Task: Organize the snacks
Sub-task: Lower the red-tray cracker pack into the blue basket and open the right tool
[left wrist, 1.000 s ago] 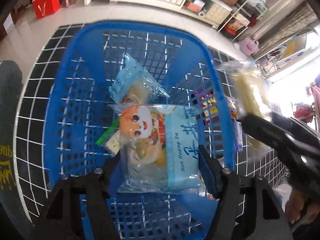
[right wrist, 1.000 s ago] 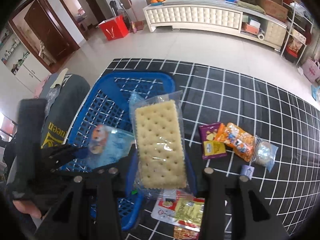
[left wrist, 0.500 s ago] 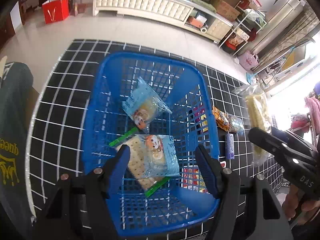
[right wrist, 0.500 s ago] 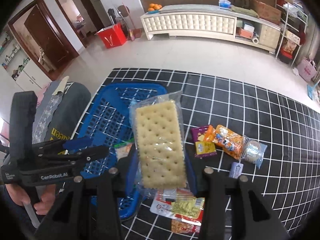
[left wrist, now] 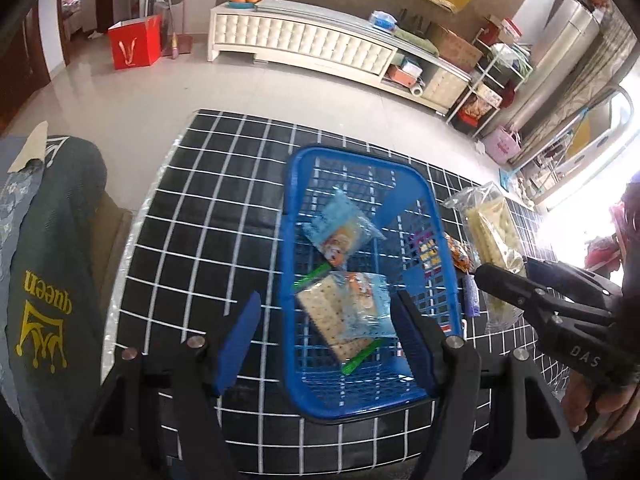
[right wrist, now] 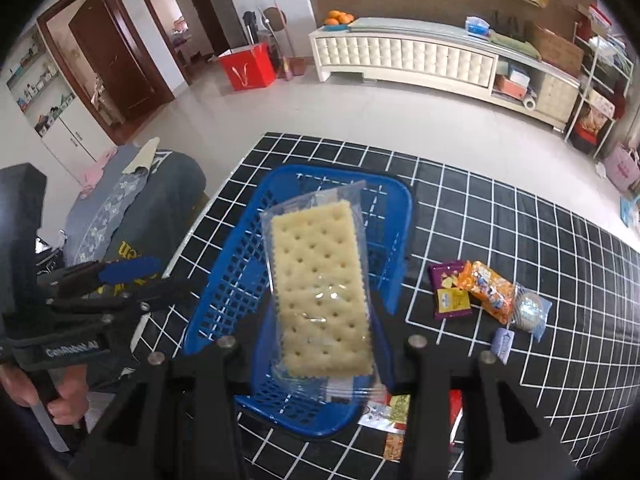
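Black white-grid mat (left wrist: 208,240) covered table on pale tiled floor; white cabinet (right wrist: 404,56) behind. Blue basket (left wrist: 290,280) held two packets. Loose snacks (right wrist: 486,292) lay right of it. Left gripper (left wrist: 324,328) spread empty; right gripper (right wrist: 324,344) clamped cracker pack (right wrist: 320,288) over basket.

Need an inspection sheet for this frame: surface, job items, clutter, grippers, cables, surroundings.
Surface: black white-grid tablecloth.
Job's things: blue basket holds two snack packs; cracker pack held over it; loose snacks right of the basket.
Clutter: more packets at the table's near edge.
Grippers: left hand-held gripper open, empty, above the basket; right hand-held gripper shut on cracker pack.
Cables: nothing seen.
Surroundings: white cabinet, red bag, grey cushion.
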Motion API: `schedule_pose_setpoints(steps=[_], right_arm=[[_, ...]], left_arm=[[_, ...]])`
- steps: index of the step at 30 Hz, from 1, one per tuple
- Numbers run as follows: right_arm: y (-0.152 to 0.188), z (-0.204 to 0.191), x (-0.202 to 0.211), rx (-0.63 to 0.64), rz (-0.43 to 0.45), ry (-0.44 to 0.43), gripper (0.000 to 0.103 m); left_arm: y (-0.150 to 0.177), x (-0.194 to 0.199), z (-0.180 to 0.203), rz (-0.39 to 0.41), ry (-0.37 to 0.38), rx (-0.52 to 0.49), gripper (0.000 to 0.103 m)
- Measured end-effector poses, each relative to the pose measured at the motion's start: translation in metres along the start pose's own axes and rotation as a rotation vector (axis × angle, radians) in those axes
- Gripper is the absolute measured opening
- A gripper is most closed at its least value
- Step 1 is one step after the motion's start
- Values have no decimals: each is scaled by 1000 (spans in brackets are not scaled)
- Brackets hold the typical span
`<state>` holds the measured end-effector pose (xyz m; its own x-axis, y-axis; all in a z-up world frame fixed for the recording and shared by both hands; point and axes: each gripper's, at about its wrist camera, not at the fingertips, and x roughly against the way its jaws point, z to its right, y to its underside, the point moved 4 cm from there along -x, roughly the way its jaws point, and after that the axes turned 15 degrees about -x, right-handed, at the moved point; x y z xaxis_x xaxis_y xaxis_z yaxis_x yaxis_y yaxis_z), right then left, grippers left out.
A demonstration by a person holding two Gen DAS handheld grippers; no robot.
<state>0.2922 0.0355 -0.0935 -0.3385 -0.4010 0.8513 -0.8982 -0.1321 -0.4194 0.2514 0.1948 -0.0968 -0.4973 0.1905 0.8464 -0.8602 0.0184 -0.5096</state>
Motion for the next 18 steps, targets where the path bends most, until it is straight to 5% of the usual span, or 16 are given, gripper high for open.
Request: schedule_pose_setpoints(steps=[18], right_arm=[[-39, 7, -73, 59, -35, 315, 48]], left_arm=[[-24, -30, -28, 30, 50, -19, 65]])
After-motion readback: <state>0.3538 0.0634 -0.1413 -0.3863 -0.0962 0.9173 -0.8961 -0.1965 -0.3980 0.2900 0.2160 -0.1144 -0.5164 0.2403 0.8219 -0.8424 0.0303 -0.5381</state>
